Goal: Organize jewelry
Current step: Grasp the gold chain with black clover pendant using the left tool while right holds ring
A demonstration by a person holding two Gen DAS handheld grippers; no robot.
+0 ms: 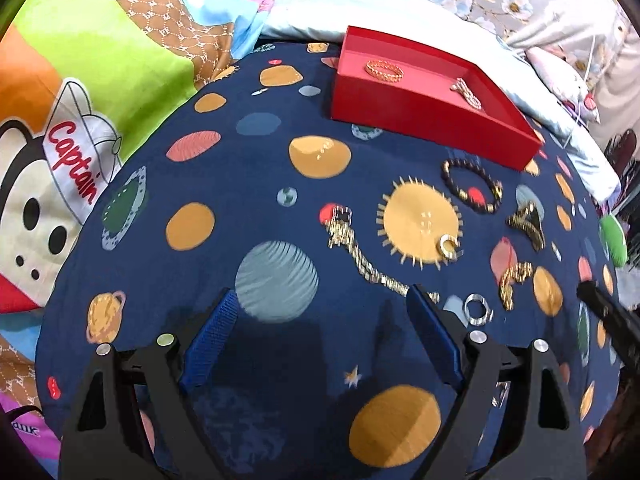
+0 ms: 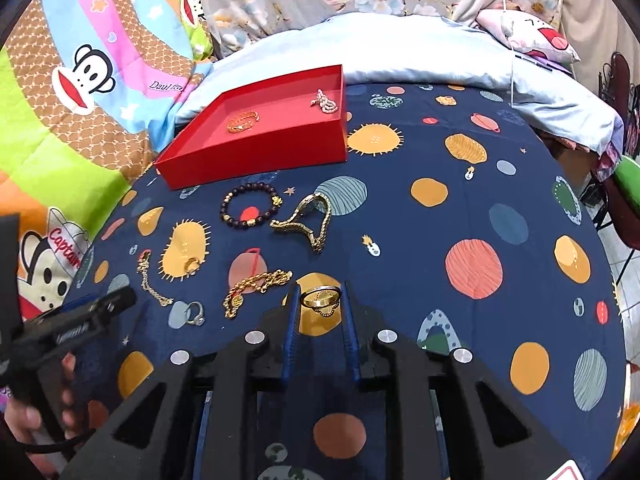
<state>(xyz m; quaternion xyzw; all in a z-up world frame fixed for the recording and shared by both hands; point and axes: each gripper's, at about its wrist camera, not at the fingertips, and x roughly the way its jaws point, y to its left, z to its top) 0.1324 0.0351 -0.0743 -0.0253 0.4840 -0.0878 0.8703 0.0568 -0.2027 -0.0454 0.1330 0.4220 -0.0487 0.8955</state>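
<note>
Right tool point(image 2: 320, 300) pinches gold ring point(image 2: 320, 297); left tool point(image 1: 322, 312) gapes.

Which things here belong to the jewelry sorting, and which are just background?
Job:
red tray
gold ring in right gripper
bead bracelet
gold watch
gold chain
silver ring
left gripper

Background:
cartoon blanket
pale blue quilt

Red tray point(image 2: 256, 156) on navy planet-patterned cloth point(image 2: 460, 208); blue finger pads point(image 1: 212, 336).
</note>
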